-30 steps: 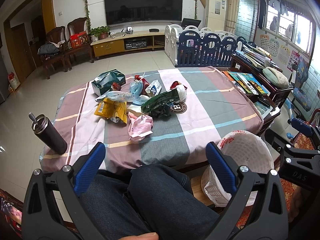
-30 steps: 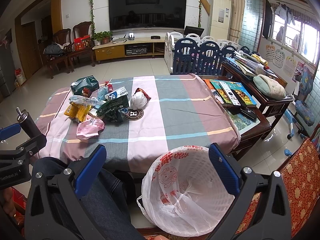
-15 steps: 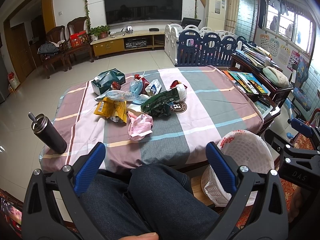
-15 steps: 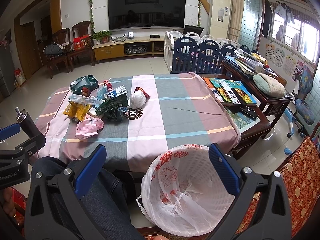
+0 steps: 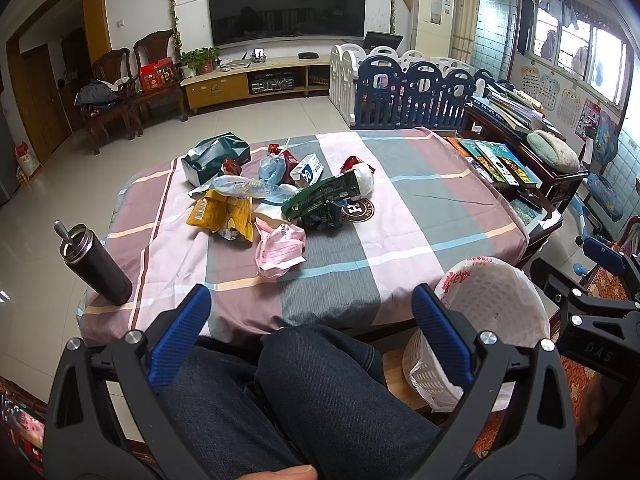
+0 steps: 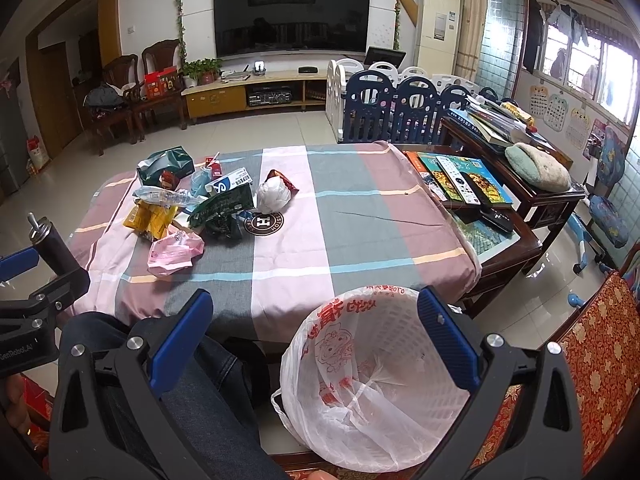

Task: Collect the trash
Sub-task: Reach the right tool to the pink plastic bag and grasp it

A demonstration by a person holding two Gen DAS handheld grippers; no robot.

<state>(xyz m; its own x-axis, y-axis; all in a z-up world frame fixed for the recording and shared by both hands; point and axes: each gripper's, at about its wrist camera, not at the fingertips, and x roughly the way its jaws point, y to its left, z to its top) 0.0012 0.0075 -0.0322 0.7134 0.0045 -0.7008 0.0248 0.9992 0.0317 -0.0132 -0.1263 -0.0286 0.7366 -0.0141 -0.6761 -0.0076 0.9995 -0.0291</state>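
Dark flask at table's left edge, not trash, skip. Left gripper jaws wide, empty, above lap. Trash pile mid-table; pink bag nearest, take first, pinch crumpled top. Right gripper wide, empty, over lined basket; drop there.

Living room: large wall-mounted television far ahead of the jaws, above a low wooden media cabinet. Pale tiled floor; two dark wooden armchairs far left. Daylit windows right, blue-and-white playpen fence beyond the worktop.
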